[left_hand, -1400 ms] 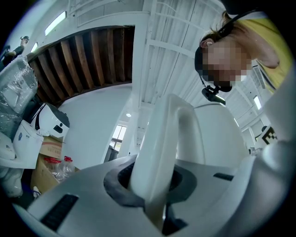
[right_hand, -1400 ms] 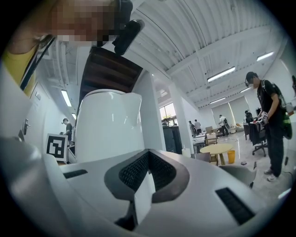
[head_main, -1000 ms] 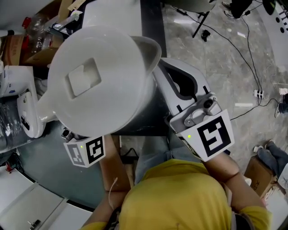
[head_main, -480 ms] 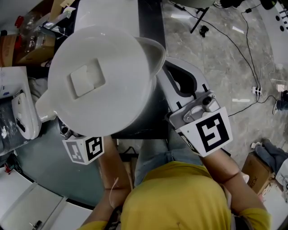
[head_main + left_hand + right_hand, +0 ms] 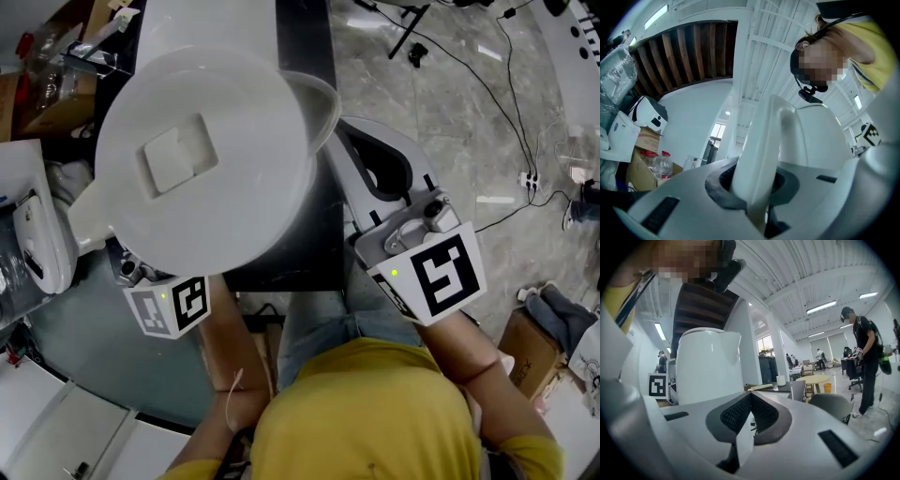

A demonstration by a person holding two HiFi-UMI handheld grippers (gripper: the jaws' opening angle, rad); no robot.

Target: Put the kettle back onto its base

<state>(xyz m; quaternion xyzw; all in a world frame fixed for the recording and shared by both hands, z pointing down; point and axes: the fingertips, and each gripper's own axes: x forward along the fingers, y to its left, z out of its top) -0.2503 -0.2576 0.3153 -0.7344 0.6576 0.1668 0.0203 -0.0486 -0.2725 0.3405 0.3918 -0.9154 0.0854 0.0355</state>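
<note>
A white kettle [image 5: 202, 159] with a closed lid fills the upper left of the head view, seen from above, spout toward the right. My left gripper [image 5: 754, 187] is shut on the kettle's handle [image 5: 761, 154], which stands upright between the jaws. In the head view only that gripper's marker cube [image 5: 169, 305] shows below the kettle. My right gripper [image 5: 375, 178] hangs just right of the kettle, shut with nothing in it. From the right gripper view the kettle [image 5: 710, 366] stands a little to the left, apart from the jaws. The base is hidden.
A dark tabletop [image 5: 305, 244] lies under the kettle. A white appliance [image 5: 37, 234] and cardboard boxes [image 5: 56, 103] sit at the left. Cables [image 5: 487, 94] run over the marble floor at right. A person [image 5: 865, 362] stands far off beside a round table [image 5: 813, 379].
The kettle and my left gripper's marker cube have drifted a little leftward in the head view and sunk slightly. The right gripper has stayed beside the kettle.
</note>
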